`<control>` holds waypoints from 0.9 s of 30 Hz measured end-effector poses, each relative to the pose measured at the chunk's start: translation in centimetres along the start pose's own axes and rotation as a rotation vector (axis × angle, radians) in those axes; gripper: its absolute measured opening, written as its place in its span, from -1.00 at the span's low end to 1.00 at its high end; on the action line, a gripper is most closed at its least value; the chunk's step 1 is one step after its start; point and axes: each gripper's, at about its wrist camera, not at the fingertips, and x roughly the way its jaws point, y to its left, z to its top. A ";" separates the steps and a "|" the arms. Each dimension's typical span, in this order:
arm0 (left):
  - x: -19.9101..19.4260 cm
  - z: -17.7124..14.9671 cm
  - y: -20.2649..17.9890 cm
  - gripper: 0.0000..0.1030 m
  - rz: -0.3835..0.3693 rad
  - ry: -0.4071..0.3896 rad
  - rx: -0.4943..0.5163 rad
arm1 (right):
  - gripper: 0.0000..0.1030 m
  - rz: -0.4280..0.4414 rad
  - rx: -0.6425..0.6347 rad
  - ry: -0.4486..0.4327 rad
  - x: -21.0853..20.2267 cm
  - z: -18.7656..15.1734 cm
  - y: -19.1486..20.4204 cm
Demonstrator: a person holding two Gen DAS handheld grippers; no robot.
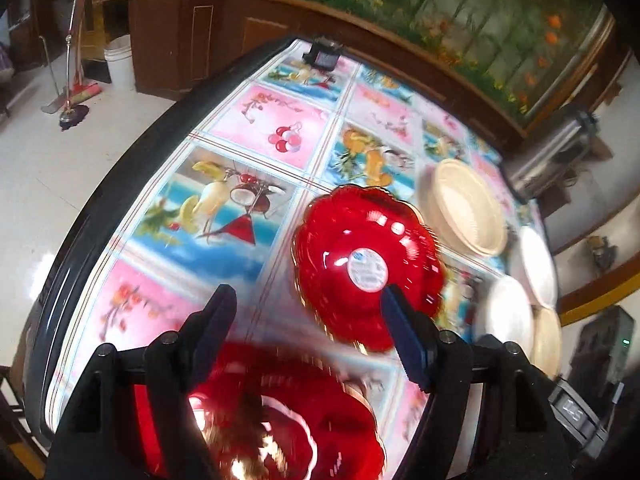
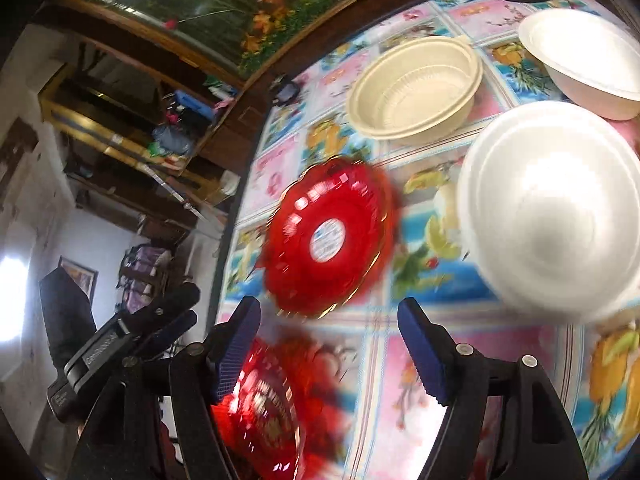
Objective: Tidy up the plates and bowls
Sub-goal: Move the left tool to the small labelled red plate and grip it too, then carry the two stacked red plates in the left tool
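Two glossy red scalloped plastic plates lie on the tabletop (image 1: 260, 128), which is covered in a fruit-print cloth of pink and blue panels. The far red plate (image 1: 366, 268) sits flat with a round white sticker at its centre; the near red plate (image 1: 280, 412) lies blurred right under the camera, close to the tabletop's front edge. The left gripper (image 1: 308, 332) hangs above the gap between them, jaws spread wide, nothing between the blue pads. The right gripper (image 2: 328, 344) is released too, its jaws apart over bare cloth with the near plate just beside its left finger. Beyond the far plate stands a cream ribbed plastic bowl (image 2: 416, 88); to its right, a white foam bowl (image 2: 552, 208) and another white bowl (image 2: 588, 60) behind it.
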 end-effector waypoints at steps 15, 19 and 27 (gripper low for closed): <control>6.6 2.2 -1.1 0.28 0.037 0.129 -0.015 | 0.02 -0.076 0.007 0.051 5.8 4.0 -0.6; 8.2 2.1 -0.9 -0.19 0.058 0.188 -0.015 | -0.23 -0.108 0.002 0.066 6.9 4.1 -0.8; 8.3 2.1 -0.7 -0.67 0.107 0.182 0.003 | -0.84 -0.167 -0.024 0.077 8.0 3.6 -1.2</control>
